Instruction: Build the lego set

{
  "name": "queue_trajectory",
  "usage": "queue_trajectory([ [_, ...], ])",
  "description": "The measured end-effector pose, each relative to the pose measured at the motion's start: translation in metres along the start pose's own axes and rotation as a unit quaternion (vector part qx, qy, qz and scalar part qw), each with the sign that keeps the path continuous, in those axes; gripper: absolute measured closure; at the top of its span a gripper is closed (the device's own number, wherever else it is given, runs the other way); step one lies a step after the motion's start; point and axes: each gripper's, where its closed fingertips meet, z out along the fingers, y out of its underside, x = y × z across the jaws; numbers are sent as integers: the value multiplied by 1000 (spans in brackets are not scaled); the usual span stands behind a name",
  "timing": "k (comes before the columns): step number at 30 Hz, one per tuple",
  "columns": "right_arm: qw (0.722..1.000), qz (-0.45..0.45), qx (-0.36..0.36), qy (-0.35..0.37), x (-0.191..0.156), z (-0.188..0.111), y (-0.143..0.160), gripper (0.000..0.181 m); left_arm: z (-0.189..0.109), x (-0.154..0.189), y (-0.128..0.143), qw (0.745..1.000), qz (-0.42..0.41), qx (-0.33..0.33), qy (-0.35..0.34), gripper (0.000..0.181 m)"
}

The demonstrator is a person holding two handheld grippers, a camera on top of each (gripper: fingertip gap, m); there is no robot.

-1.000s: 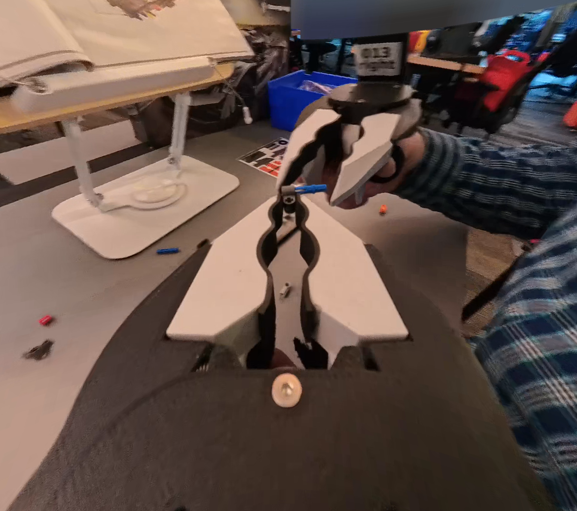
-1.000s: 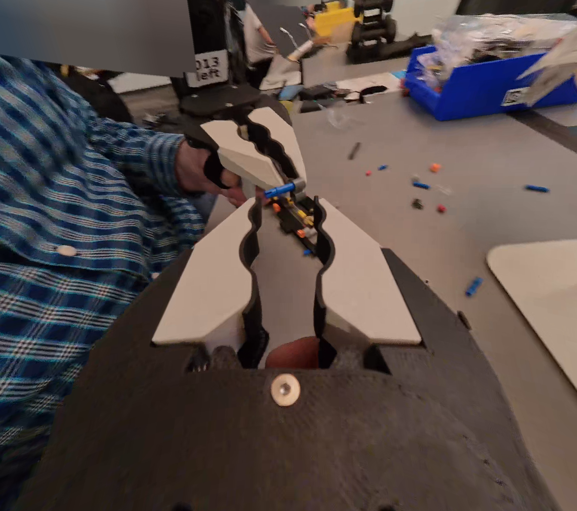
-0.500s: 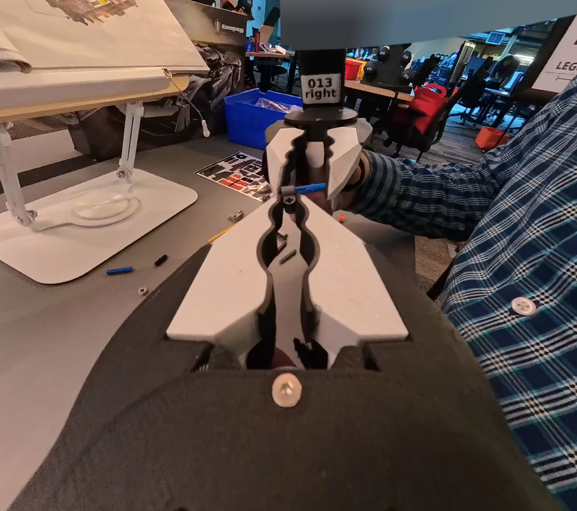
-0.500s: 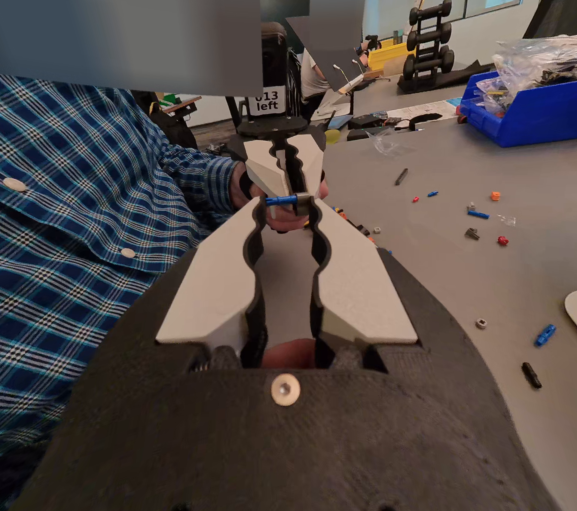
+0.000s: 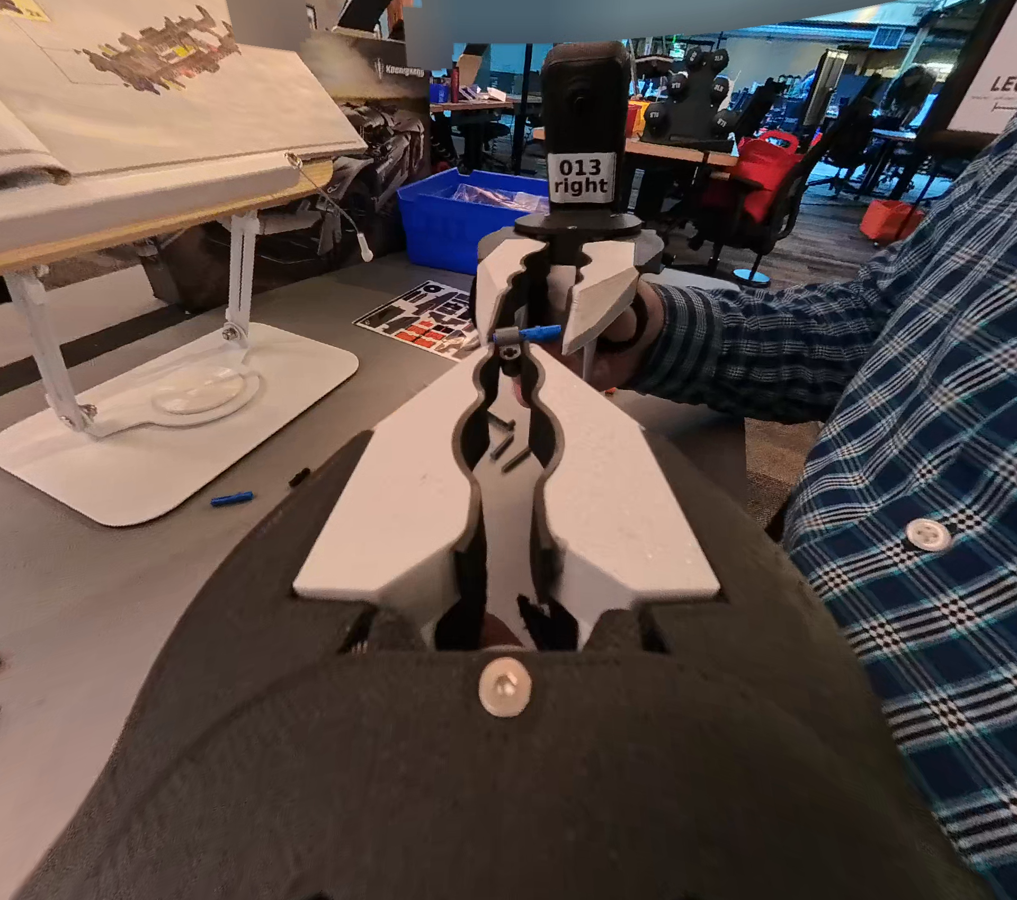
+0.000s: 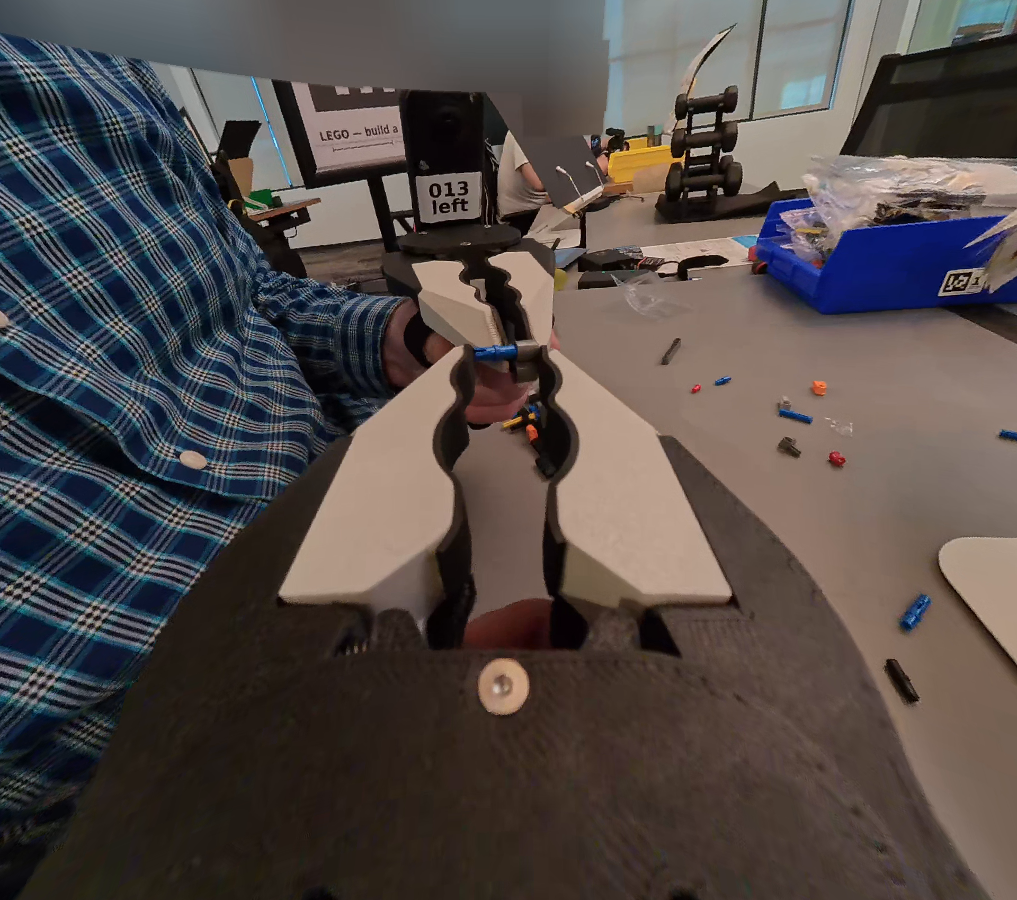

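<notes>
My left gripper (image 5: pixel 510 359) is shut on a small grey connector (image 5: pixel 509 338) and holds it above the grey table. A blue pin (image 5: pixel 536 333) sticks sideways out of the connector. My right gripper (image 6: pixel 503 362) faces the left one, tip to tip. Its fingers are closed in on the blue pin (image 6: pixel 494 353) and grey connector (image 6: pixel 525 355), one finger at each end. The left gripper also shows in the right wrist view (image 6: pixel 509 345), and the right gripper in the left wrist view (image 5: pixel 528 342). A small part-built assembly (image 6: pixel 528 428) lies on the table below.
An instruction book (image 5: pixel 165 103) rests on a white stand (image 5: pixel 181 439) at the left. A blue bin (image 6: pixel 880 268) of bagged parts stands at the back. A sticker sheet (image 5: pixel 424 317) and loose pins (image 6: pixel 914 612) and other small pieces (image 6: pixel 836 458) lie on the table. The tips of both grippers are at nearly the same place.
The right gripper's fingers have closed in from wide open onto the pin and connector. Both grippers have tilted up and levelled out, still tip to tip.
</notes>
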Motion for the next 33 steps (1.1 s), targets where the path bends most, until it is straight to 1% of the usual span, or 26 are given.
queue_trajectory([
  [3,1000,-2,5,0,-3,0,-3,162,-1,2,-3,1000,-11,5,11,176],
  [5,1000,-7,11,10,-2,0,-6,162,-1,2,-6,1000,-15,13,9,175],
  [7,1000,-6,21,16,-1,-2,-8,162,1,-2,-7,1000,-14,17,-6,171],
  [11,999,-8,29,30,1,-4,-11,162,4,-1,-10,1000,-3,14,-9,176],
  [16,998,-26,37,48,-1,-7,-16,162,6,2,-14,1000,-2,17,-8,176],
  [25,997,-20,46,53,-4,-9,-27,161,7,5,-25,1000,5,25,3,177],
  [27,997,-14,42,56,-2,-9,-27,157,7,5,-26,1000,7,25,2,176],
  [29,998,-9,40,45,-5,-9,-28,161,7,6,-28,1000,9,28,5,177],
  [33,998,-10,43,39,-7,-9,-31,161,6,9,-31,999,13,36,12,177],
])
